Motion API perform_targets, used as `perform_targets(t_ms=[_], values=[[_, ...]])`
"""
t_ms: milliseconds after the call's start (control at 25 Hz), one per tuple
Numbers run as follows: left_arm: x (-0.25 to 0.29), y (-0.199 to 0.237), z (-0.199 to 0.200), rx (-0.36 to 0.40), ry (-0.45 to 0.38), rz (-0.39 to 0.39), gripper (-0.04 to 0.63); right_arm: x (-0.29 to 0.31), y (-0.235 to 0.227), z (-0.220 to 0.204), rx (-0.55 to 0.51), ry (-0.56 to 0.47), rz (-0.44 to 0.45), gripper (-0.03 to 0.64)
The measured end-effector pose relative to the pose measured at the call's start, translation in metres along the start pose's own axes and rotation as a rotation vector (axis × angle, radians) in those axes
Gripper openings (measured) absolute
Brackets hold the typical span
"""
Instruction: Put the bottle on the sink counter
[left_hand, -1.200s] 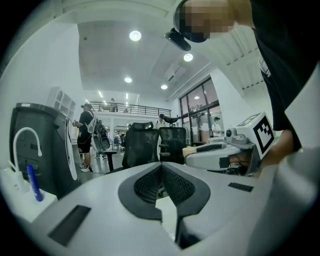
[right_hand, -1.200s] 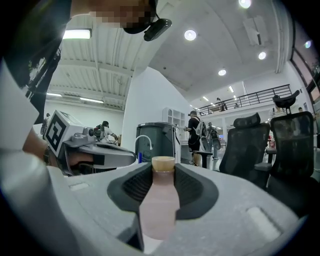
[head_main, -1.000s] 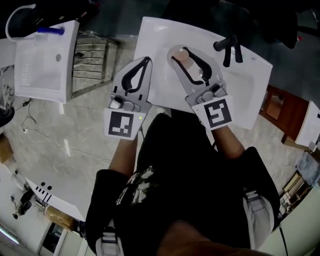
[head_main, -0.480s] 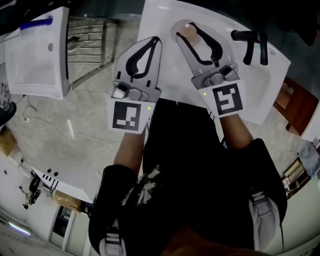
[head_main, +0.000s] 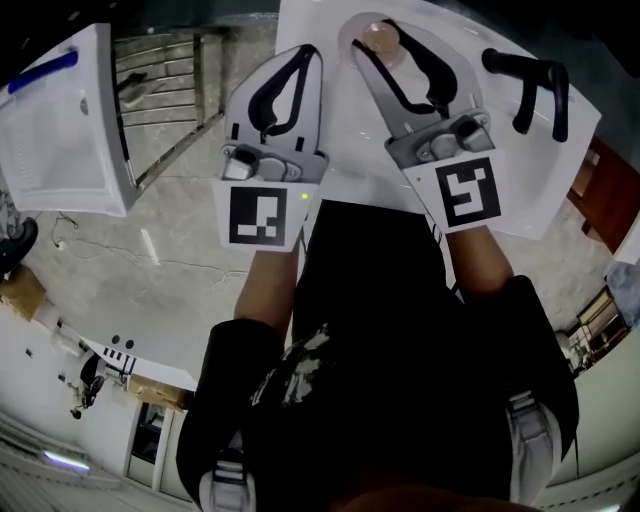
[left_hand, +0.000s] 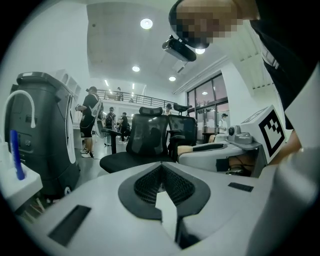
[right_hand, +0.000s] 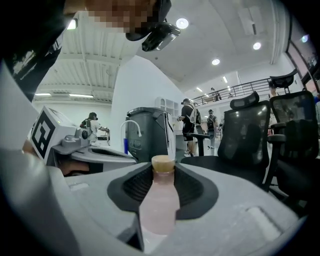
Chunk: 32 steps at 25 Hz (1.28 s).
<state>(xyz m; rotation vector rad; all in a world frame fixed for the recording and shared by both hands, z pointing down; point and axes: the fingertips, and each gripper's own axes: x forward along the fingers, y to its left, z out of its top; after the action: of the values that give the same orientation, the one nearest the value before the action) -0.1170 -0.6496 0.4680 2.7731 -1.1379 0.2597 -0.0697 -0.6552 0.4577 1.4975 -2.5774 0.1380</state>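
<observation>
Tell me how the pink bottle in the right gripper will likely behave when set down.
The bottle looks tall and narrow, so it may tip if set down crooked. Its round body would probably roll on the sink counter if toppled. Its smooth sides might slip, though the right gripper clamps it between ribbed pads.

Between the pale grey right tongs (right_hand: 162, 172) with black ribbed pads: pale pink bottle (right_hand: 159, 207), tan cap (right_hand: 162, 162). Left tongs (left_hand: 161, 170) match. Markers (head_main: 262, 215) black-and-white. Beneath, white worktop (head_main: 340, 150); rightward, black tap (head_main: 530, 85).
</observation>
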Motion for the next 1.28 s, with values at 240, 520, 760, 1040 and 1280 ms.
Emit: perform_targets(t_ms=[240, 520, 760, 1040, 1280], values=[[0.032, 0.009, -0.022, 0.024, 0.011, -0.001, 0.014, 0.021, -0.018, -0.025, 0.016, 0.018, -0.042, 0.127], [0.056, 0.023, -0.061, 0.000, 0.076, -0.023, 0.014, 0.053, -0.031, -0.053, 0.026, 0.039, -0.064, 0.127], [0.070, 0.040, -0.087, -0.026, 0.107, -0.042, 0.014, 0.079, -0.031, -0.091, 0.044, 0.103, -0.074, 0.127], [0.074, 0.035, -0.092, -0.044, 0.118, -0.079, 0.014, 0.082, -0.029, -0.105, 0.043, 0.128, -0.067, 0.126], [0.074, 0.036, -0.098, -0.049, 0.142, -0.103, 0.014, 0.079, -0.027, -0.104, 0.019, 0.113, -0.077, 0.127]])
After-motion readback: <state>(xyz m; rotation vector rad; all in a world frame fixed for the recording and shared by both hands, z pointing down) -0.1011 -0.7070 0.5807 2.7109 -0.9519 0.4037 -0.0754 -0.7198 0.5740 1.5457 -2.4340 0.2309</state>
